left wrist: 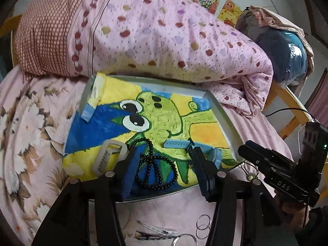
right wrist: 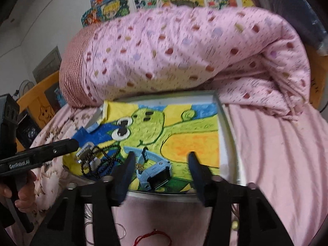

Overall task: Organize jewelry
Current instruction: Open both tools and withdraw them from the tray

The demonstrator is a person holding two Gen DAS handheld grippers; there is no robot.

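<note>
Both my grippers are wide open, holding nothing. My left gripper (left wrist: 162,160) has the black bead necklace (left wrist: 155,170) lying right between its fingers on the tray (left wrist: 229,121). My right gripper (right wrist: 162,164) has the blue watch (right wrist: 153,172) sitting between its fingers.

The pink bed (left wrist: 256,127) carries a metal tray (left wrist: 229,121), folded quilt (left wrist: 164,37) and loose rings (left wrist: 203,225).

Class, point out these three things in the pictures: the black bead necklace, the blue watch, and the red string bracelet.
Bead necklace (left wrist: 157,170), left wrist view, on the looped strand of beads.
Watch (right wrist: 157,177), right wrist view, on its dark face.
Red bracelet (right wrist: 152,235), right wrist view, on the string near the bottom edge.
</note>
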